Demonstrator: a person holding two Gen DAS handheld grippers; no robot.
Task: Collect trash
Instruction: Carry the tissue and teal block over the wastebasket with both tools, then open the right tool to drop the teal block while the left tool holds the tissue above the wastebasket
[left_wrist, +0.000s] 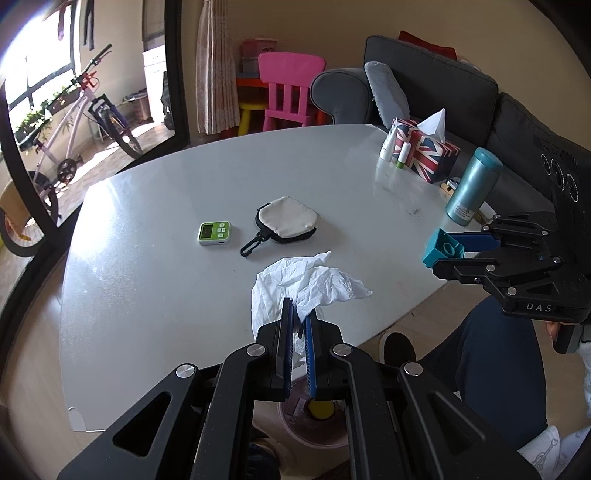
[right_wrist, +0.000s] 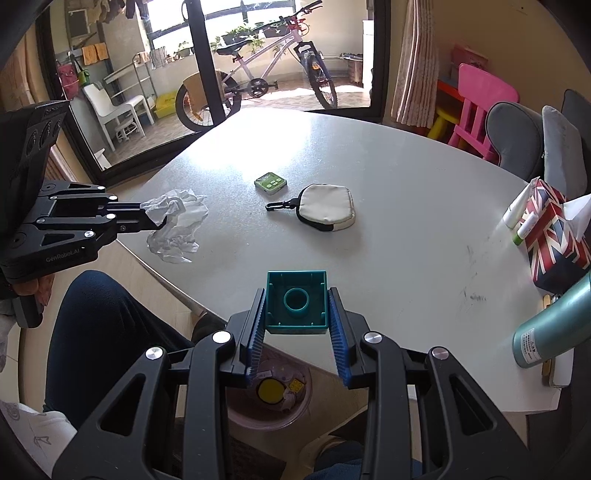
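A crumpled white tissue (left_wrist: 295, 288) is clamped between the pads of the left gripper (left_wrist: 300, 314), held over the near edge of the tabletop (left_wrist: 166, 206). A teal toy block (right_wrist: 297, 302) is pinched in the right gripper (right_wrist: 297, 314), at about four o'clock from the tissue in the left wrist view. A pinkish bin (right_wrist: 269, 398) is seen below, at six o'clock, already holding scraps. Each piece is best carried squarely over the bin's mouth before release, the tissue lowered well in, since it may drift. The green timer (left_wrist: 214, 233) and pouch (left_wrist: 286, 223), at twelve o'clock, are judged not to be trash.
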